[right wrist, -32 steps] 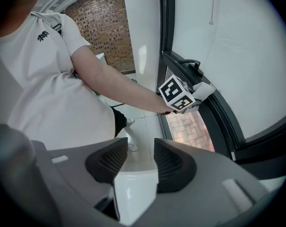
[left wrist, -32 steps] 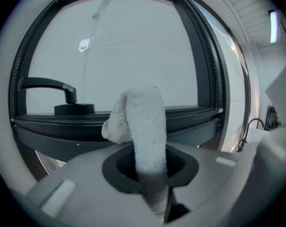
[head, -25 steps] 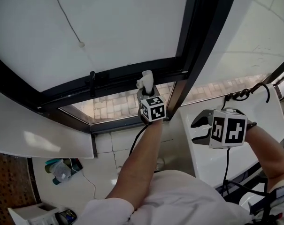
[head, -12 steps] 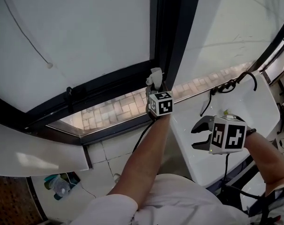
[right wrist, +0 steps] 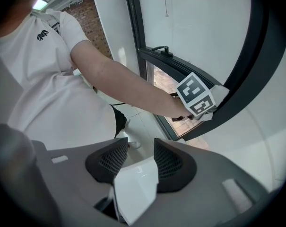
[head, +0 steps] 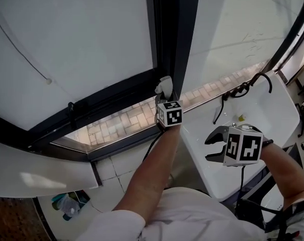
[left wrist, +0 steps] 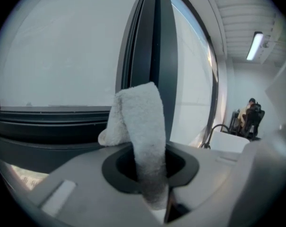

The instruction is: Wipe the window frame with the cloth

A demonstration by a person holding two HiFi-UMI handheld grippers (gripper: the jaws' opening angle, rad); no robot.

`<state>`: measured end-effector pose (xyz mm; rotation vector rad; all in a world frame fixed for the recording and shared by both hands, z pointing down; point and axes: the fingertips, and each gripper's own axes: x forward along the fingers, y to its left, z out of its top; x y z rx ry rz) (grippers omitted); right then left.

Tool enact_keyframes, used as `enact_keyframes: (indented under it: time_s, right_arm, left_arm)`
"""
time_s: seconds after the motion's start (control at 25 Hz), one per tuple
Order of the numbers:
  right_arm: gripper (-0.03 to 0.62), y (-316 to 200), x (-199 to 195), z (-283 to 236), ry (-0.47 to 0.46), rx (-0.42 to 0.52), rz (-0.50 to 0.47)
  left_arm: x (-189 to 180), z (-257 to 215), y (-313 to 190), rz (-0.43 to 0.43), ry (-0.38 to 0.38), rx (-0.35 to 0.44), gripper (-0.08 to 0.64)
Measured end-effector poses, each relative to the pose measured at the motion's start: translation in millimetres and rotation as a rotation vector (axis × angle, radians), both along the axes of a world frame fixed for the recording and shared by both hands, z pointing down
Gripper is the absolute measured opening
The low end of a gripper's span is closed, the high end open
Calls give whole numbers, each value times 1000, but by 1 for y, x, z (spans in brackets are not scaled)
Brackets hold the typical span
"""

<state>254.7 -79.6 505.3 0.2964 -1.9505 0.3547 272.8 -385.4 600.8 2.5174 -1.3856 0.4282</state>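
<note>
— Where's the cloth (left wrist: 139, 122)?
— Pinched in my left claw (left wrist: 150, 162); the jaws are pressed onto it, and a white fold sticks up past them; the left gripper view shows that plainly.
— And what is it against?
— The window frame (head: 178, 39); in the head view the cloth sits at the foot of the dark upright bar, right where that bar meets the lower rail; the right gripper view has it lying against the bar.
— Your other claw?
— My right claw (head: 215, 143) hangs well apart from the frame, over the white sink (head: 272, 109); its jaws are spread, with nothing between them but the sink's pale surface beyond.
— Anything near it?
— A black curved tap (head: 239, 91) at the sink's far edge, by the glass.
</note>
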Motion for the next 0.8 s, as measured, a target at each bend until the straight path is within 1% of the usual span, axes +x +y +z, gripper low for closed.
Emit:
enact_keyframes:
  time_s: [0.2,0.28,0.36,0.52,0.72,0.8]
  right_arm:
    - [176,-11,-15,-2,-28,34,-27]
    - [176,-13,-21,-3,-40,46,-41]
    - [176,-14,-26,-2,-54,57,-48]
    - [176,-16,-31,-2,-75,73,-46]
    - [176,-19,-29,-7,-78,114,-70]
    - [176,-20,-27,-7,-85,124,-68]
  left_arm:
    - [-5,-2,31,116,-63,25,91]
    - [-7,-1,41,176,-111,26,91]
    - [-4,-1,51,262,-187,43,91]
    - [5,-11,58,442,-361,108,91]
    - [18,-20,52,648,-545,139,91]
    - [20,-21,47,718,-630,151,91]
